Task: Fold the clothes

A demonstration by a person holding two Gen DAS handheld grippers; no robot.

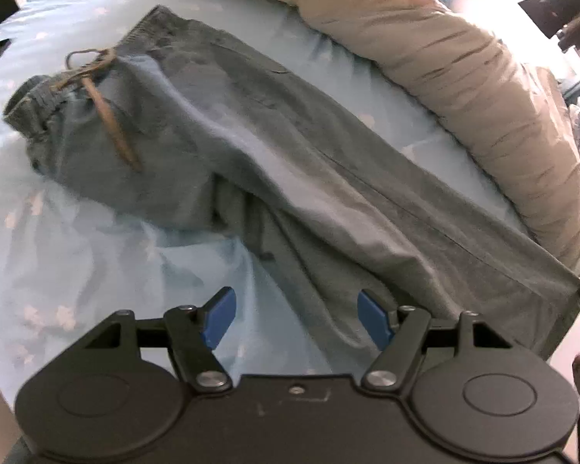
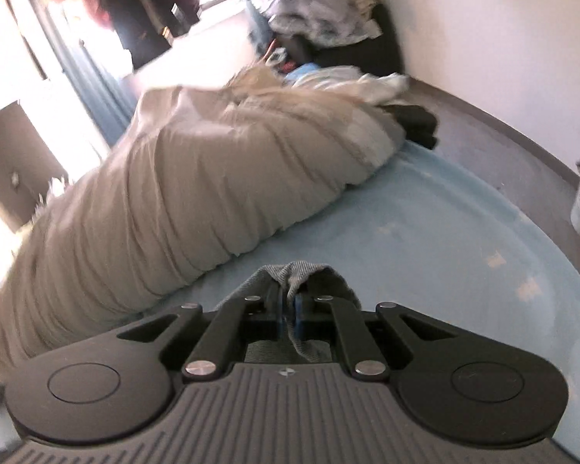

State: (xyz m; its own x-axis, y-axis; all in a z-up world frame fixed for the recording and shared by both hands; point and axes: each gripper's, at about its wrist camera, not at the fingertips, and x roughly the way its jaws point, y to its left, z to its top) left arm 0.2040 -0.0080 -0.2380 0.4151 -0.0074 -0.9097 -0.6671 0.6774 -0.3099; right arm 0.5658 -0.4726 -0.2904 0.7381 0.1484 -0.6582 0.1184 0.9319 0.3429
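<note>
Trousers [image 1: 274, 162] spread on bed [image 1: 77, 255], waistband toward 10 o'clock, hems toward 5 o'clock beside duvet [image 1: 464, 89]. Left gripper [image 1: 295, 319] released, empty, poised over lower leg. Right gripper [image 2: 289, 311] clenched on hem fabric [image 2: 301, 270]. Risks: thin pinch slipping if pulled hard; one-sided lift skewing the fold; drawstring [image 1: 108, 116] bunching inside.

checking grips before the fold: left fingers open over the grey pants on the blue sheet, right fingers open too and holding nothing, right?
Not quite. The right gripper is shut on a bunch of the grey pants, as the right wrist view shows. The left gripper is indeed open over them on the blue sheet.
</note>
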